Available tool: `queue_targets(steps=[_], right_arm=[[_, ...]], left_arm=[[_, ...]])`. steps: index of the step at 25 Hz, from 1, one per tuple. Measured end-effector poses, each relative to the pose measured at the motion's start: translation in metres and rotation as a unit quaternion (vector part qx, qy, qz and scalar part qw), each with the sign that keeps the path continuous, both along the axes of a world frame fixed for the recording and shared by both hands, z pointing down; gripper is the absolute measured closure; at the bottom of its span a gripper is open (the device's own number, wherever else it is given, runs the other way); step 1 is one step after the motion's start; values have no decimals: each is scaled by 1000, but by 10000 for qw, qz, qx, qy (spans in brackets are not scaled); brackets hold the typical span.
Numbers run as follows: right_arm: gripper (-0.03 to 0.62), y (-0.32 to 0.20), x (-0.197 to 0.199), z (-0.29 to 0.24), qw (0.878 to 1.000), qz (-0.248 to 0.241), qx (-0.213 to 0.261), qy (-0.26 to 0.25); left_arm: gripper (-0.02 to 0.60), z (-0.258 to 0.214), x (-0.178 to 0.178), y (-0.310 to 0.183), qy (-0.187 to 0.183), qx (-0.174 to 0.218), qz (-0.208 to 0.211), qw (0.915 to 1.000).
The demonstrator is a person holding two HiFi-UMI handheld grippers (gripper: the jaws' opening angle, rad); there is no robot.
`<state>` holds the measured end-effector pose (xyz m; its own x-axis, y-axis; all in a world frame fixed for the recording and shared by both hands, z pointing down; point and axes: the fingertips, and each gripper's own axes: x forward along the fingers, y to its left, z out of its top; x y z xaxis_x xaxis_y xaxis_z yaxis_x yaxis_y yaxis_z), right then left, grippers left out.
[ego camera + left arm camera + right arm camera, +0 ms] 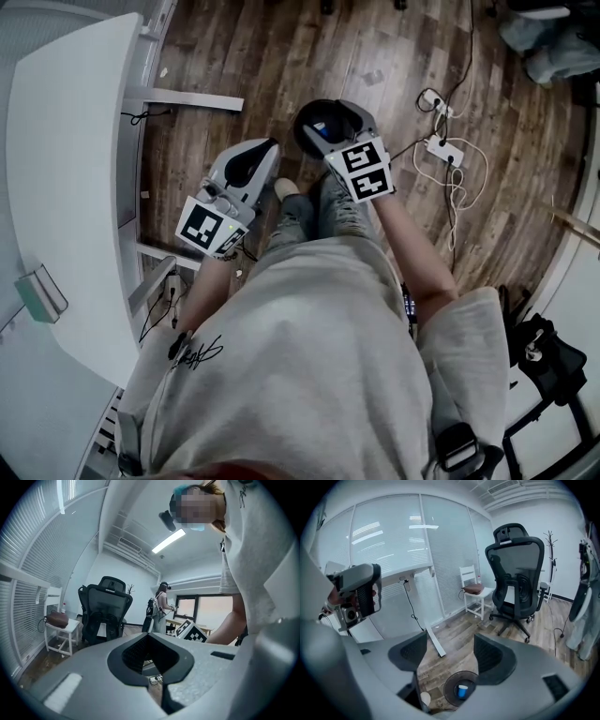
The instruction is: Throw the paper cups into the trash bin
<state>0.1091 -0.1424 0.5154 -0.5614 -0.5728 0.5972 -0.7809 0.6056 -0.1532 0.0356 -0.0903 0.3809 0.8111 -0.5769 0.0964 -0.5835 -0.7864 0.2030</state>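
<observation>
1. Fingers of the left gripper (149,637) are pressed together with nothing between them. It is held low in front of the person, near the edge of the white table (66,187).
2. The right gripper (450,641) has its fingers spread wide and empty, and it hangs above the trash bin (449,688).
3. The round, dark bin stands on the wooden floor (281,56) just ahead of the person's feet. A blue paper cup (462,692) sits inside it.
4. To the left, the table's white foot bar (435,644) lies across the boards, with bare floor between it and the bin.
5. To the right, power strips and cables (448,155) lie well apart from the bin.
6. Farther off, a black office chair (515,573) and a white chair (471,585) stand near the blinds, with open floor in front of them.
</observation>
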Motion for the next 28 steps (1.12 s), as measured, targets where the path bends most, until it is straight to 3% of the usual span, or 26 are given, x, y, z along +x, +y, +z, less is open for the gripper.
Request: queue_targets(steps=[13, 21, 28], right_arm=[[287, 1, -19, -107, 9936, -173, 908, -654], [287, 0, -20, -187, 9788, -231, 1667, -1165], [289, 16, -30, -231, 9661, -426, 2026, -1546]], left_arm=[[588, -53, -18, 5, 102, 369, -207, 9991], [588, -97, -12, 7, 189, 794, -200, 9965], [588, -124, -8, 11, 202, 1084, -286, 9935]])
